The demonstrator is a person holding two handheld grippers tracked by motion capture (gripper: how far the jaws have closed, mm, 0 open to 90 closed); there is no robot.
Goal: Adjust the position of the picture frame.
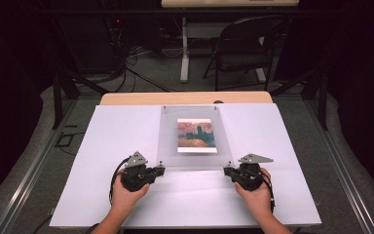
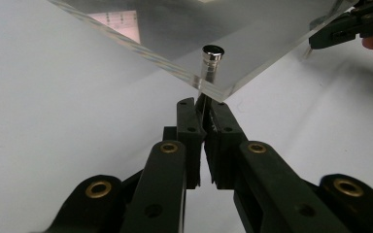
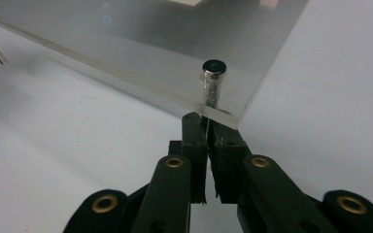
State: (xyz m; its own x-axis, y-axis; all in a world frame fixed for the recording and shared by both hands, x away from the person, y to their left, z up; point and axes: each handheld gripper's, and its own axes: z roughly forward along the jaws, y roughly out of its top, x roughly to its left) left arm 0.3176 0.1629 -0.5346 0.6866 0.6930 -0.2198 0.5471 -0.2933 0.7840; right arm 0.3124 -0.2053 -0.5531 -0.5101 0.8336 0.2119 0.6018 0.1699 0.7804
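A clear acrylic panel (image 1: 168, 139) lies on the white board with a small painted landscape picture (image 1: 196, 135) under it. Silver pins stand at its corners. My left gripper (image 1: 161, 168) is at the near left corner. In the left gripper view its jaws (image 2: 202, 103) are shut on the lower end of the pin (image 2: 211, 60) that passes through the panel (image 2: 252, 39). My right gripper (image 1: 227, 170) is at the near right corner, its jaws (image 3: 207, 119) likewise shut on the stem below the pin (image 3: 213, 77) at the panel's corner (image 3: 141, 43).
The white board (image 1: 112, 165) covers a wooden table (image 1: 185, 98). Two more pins (image 1: 165, 106) hold the panel's far edge. A folding chair (image 1: 246, 48) and a desk leg stand beyond the table. The other gripper (image 2: 349, 26) shows at the top right of the left gripper view.
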